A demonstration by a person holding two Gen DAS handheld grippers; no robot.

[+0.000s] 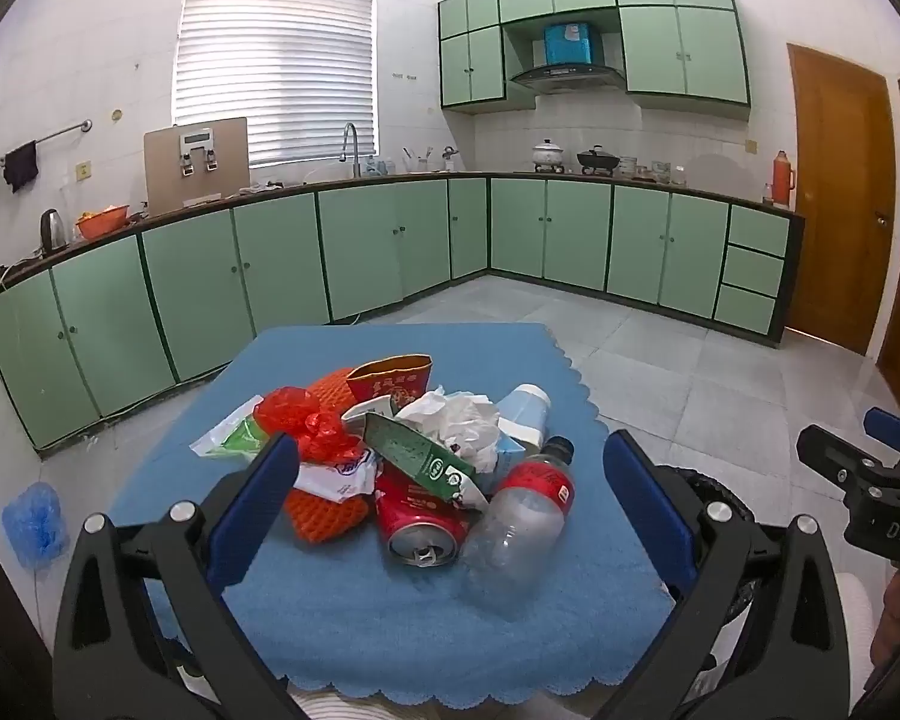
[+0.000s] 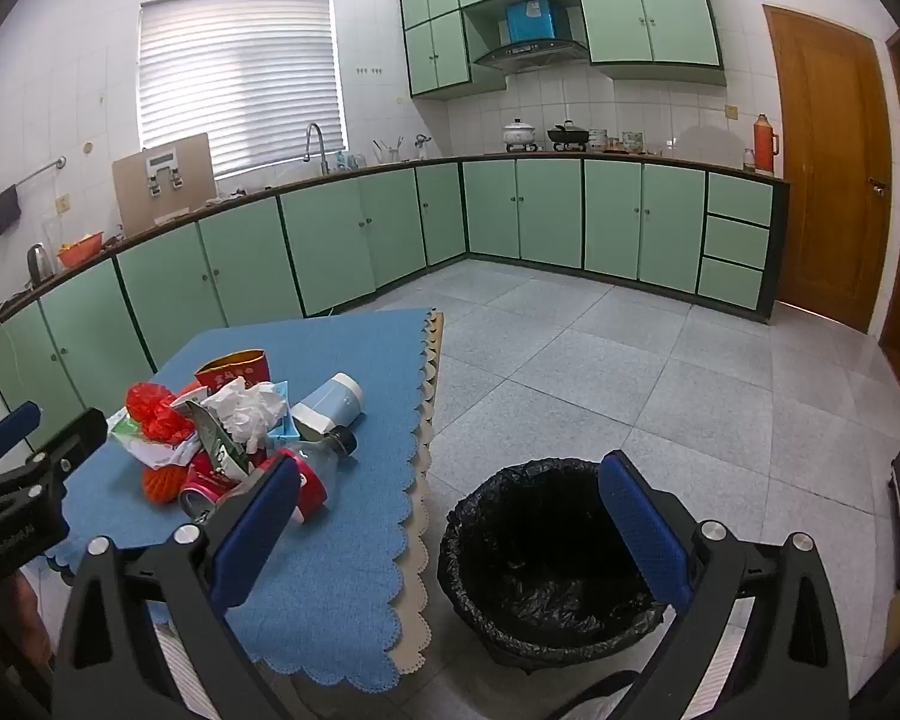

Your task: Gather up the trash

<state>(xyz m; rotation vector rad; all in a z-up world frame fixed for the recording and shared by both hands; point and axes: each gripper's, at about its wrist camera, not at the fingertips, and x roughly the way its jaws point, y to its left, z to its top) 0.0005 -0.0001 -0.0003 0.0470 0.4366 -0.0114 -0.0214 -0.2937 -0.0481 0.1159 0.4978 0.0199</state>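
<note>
A heap of trash lies on the blue table mat [image 1: 390, 618]: a clear plastic bottle [image 1: 519, 525] with a red label, a crushed red can [image 1: 420, 525], a green carton [image 1: 420, 459], crumpled white tissue [image 1: 459, 420], a red plastic bag [image 1: 306, 420], orange foam netting [image 1: 324, 516] and a red paper cup [image 1: 393, 381]. My left gripper [image 1: 450, 501] hangs open just short of the heap, nothing between its fingers. My right gripper [image 2: 450, 516] is open too, to the right of the table and above a bin lined with a black bag [image 2: 546, 564]. The same heap [image 2: 234, 432] shows in the right wrist view.
Green kitchen cabinets [image 1: 360, 246] run along the far walls under a counter with a kettle, pots and a tap. A wooden door [image 1: 840, 198] stands at the right. A blue cloth-like object [image 1: 33, 522] lies on the tiled floor left of the table.
</note>
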